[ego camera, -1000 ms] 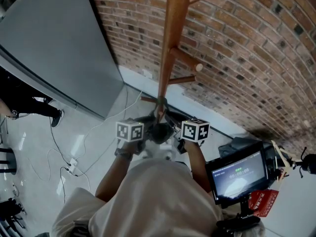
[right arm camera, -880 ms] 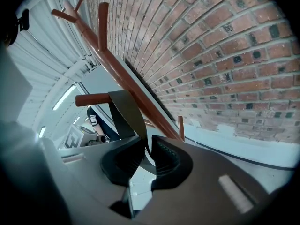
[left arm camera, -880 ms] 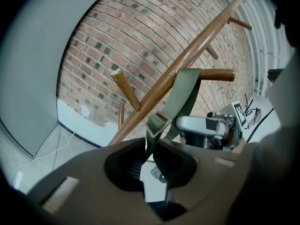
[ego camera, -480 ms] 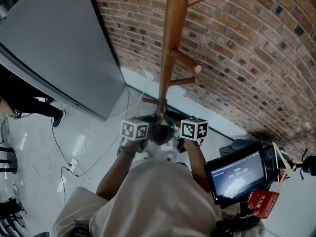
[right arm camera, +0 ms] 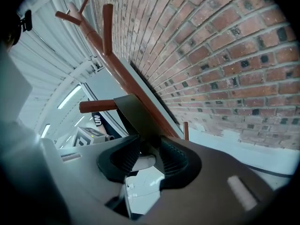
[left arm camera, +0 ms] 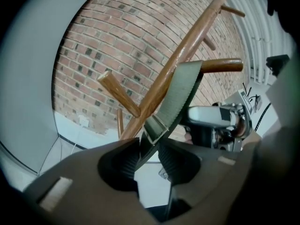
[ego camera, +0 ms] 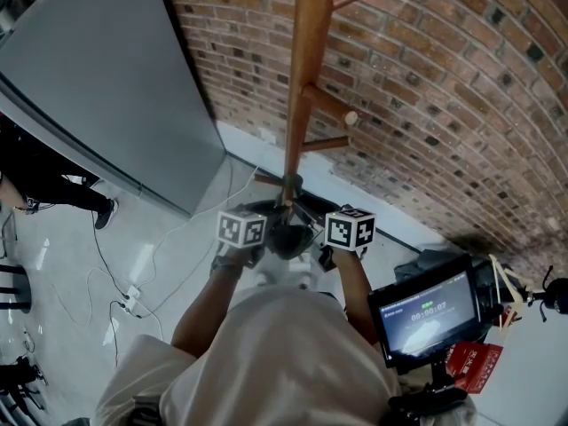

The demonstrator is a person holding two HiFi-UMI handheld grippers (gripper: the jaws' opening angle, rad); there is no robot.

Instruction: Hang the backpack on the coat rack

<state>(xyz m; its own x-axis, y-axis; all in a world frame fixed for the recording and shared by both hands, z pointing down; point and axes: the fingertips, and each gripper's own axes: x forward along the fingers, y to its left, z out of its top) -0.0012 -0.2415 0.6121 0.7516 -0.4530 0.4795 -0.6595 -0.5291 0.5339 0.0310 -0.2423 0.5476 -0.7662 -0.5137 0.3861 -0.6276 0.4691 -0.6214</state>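
Risk: the olive-green woven strap (left arm camera: 180,95) lies between the pads of both tools, so backing out askew could snag it and drag it off the round peg (left arm camera: 220,65) of the brown wooden coat rack (left arm camera: 187,46).

Left hand-held gripper (left arm camera: 149,146) and right hand-held gripper (right arm camera: 150,146): jaws have just been opening, now wide, pressing nothing.

The dark fabric backpack (ego camera: 286,236) hangs between them, its strap looped over the peg just ahead and looking taut.

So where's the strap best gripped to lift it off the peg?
Probably on the straight stretch of the strap below the peg, from underneath, fingers on its flat faces: it runs straight and flat there. The left gripper, fingers just opened, has it between them.
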